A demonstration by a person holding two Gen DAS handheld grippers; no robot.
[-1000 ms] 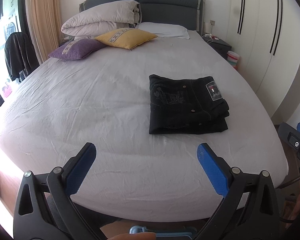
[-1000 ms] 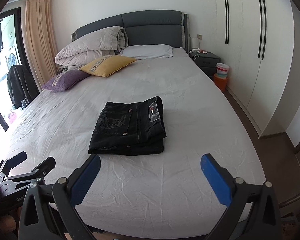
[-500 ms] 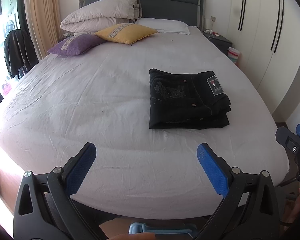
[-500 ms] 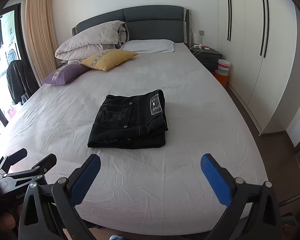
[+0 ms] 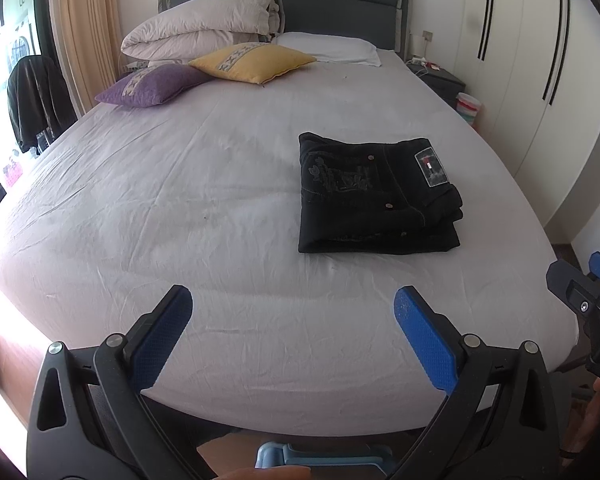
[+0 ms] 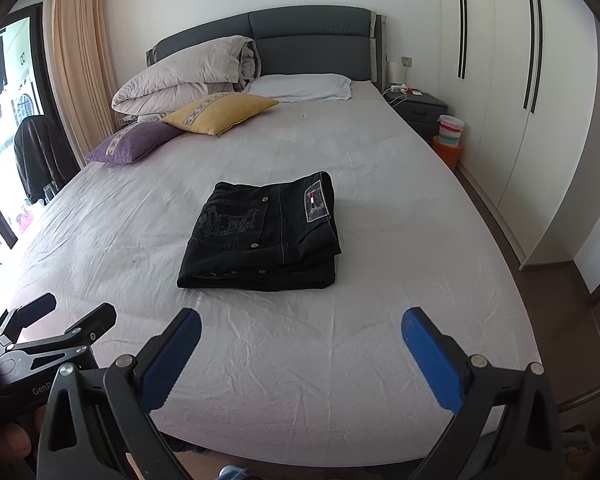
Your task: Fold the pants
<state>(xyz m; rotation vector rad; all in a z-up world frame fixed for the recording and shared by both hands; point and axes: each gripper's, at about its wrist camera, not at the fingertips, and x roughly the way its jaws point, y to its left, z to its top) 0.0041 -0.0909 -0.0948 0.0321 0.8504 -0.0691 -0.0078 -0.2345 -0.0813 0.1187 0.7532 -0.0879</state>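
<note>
Pants point(image 6: 262, 234) look fully folded, lying mid-bed point(image 6: 379, 200). Left gripper point(image 5: 292, 308) and right gripper point(image 6: 300, 328) hover off the foot edge, fingers wide apart, empty. Nothing left but retreat.

- The left gripper point(image 5: 292, 300) hangs over the foot edge of the bed point(image 5: 140, 208), its blue-padded jaws spread wide with nothing between them.
- The black pants point(image 5: 373, 196) lie folded in a compact stack on the bed's sheet, well beyond the gripper and toward the right side of the bed.
- A pale label patch point(image 5: 431, 168) shows on the top layer of the pants, at the stack's right end.
- The right gripper point(image 5: 591, 300) shows partly, off the bed's right foot corner; its jaw state cannot be told.
- A purple cushion point(image 5: 152, 86) and a yellow cushion point(image 5: 252, 62) rest near the head of the bed.
</note>
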